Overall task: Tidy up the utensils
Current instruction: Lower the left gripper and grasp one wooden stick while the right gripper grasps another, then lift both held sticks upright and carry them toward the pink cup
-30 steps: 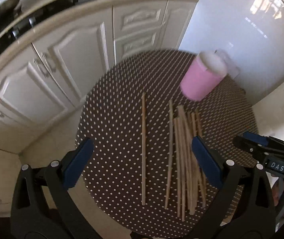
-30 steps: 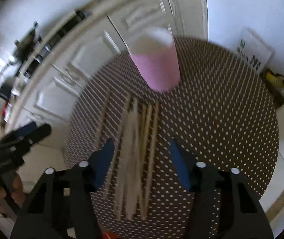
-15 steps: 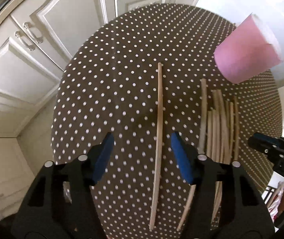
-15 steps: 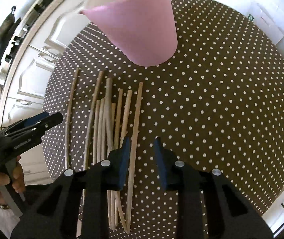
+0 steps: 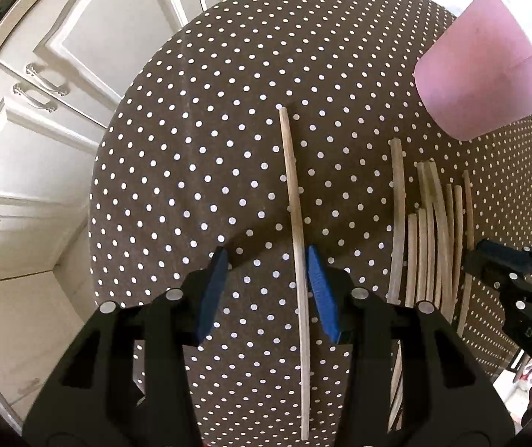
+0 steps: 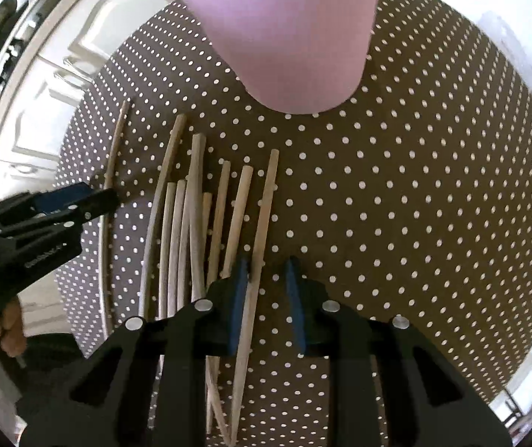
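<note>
Left gripper (image 5: 266, 290), jaws apart, straddles a lone stick (image 5: 295, 231); only the right view shows the right gripper (image 6: 264, 290) apart around the bundle's (image 6: 191, 223) outermost stick (image 6: 262, 223).

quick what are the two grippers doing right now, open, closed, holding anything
Left gripper: open, straddling the lone chopstick, not clamped on it.
Right gripper: open, straddling the rightmost chopstick of the pile, holding nothing.

Chopsticks (image 6: 191, 231) on table (image 6: 415, 186), before cup (image 6: 288, 29)
</note>
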Available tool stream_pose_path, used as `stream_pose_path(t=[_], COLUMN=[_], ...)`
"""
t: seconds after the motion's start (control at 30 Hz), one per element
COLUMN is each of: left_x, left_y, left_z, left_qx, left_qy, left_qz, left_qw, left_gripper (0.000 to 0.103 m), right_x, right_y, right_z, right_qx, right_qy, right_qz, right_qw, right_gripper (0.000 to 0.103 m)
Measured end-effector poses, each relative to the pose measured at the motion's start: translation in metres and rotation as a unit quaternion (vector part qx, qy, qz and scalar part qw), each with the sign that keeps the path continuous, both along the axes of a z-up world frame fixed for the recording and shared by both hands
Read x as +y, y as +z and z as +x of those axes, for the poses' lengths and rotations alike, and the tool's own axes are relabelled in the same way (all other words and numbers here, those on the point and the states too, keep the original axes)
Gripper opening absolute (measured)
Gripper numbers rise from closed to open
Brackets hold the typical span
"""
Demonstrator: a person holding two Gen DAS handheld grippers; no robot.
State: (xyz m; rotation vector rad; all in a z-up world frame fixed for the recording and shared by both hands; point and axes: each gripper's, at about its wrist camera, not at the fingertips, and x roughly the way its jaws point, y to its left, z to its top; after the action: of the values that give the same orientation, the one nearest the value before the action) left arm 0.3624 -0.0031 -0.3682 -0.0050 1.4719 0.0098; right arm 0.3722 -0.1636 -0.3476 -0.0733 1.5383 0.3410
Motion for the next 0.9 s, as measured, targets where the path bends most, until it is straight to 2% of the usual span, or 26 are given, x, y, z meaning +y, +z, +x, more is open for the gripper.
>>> stream_pose_path(t=[0.03,0.1,0.13,0.17,0.2,0.33,0.53,0.73,0.9], left_x=[0.000,-0.002,0.002,0.003,0.005,0.009,0.011,0.008,-0.004], left_y=[0.002,0.005,0.003,0.003,0.005,0.010,0.052,0.102,0.137], left_z=[0.001,0.007,0.021,0.027,0.029,0.024,0.017,0.002,-0.016], left_qx=[-0.005,-0.011,-0.010,-0.010,-0.011,-0.025,-0.078,-0.141,-0.187], left_qy=[0.001,0.009,0.012,0.016,0.021,0.036,0.040,0.024,0.010], left_qz=[-0.002,-0.011,-0.017,-0.027,-0.038,-0.076,-0.126,-0.146,-0.160], left_qw=[1.0000,0.9998,0.9997,0.9995,0.9990,0.9961,0.9881,0.9788,0.9693], left_gripper=[0.040,0.019,0.017,0.009,0.007,0.006,0.006,0.005,0.005], right_x=[0.000,0.012,0.009,0.005,-0.007,-0.022,-0.047,-0.069,-0.077], right_y=[-0.001,-0.003,-0.004,-0.005,-0.007,0.010,0.059,0.120,0.156], right_z=[0.001,0.002,0.005,0.007,0.009,0.008,0.000,-0.010,-0.015], right_qx=[-0.003,0.001,0.009,0.012,0.014,-0.001,-0.061,-0.144,-0.199], right_qy=[0.002,-0.003,-0.012,-0.017,-0.023,-0.038,-0.055,-0.068,-0.078], right_qz=[-0.005,0.000,0.011,0.018,0.027,0.054,0.088,0.110,0.129], right_qw=[1.000,1.000,1.000,1.000,0.999,0.998,0.993,0.981,0.968], right_gripper=[0.012,0.007,0.007,0.005,0.005,0.005,0.005,0.005,0.005])
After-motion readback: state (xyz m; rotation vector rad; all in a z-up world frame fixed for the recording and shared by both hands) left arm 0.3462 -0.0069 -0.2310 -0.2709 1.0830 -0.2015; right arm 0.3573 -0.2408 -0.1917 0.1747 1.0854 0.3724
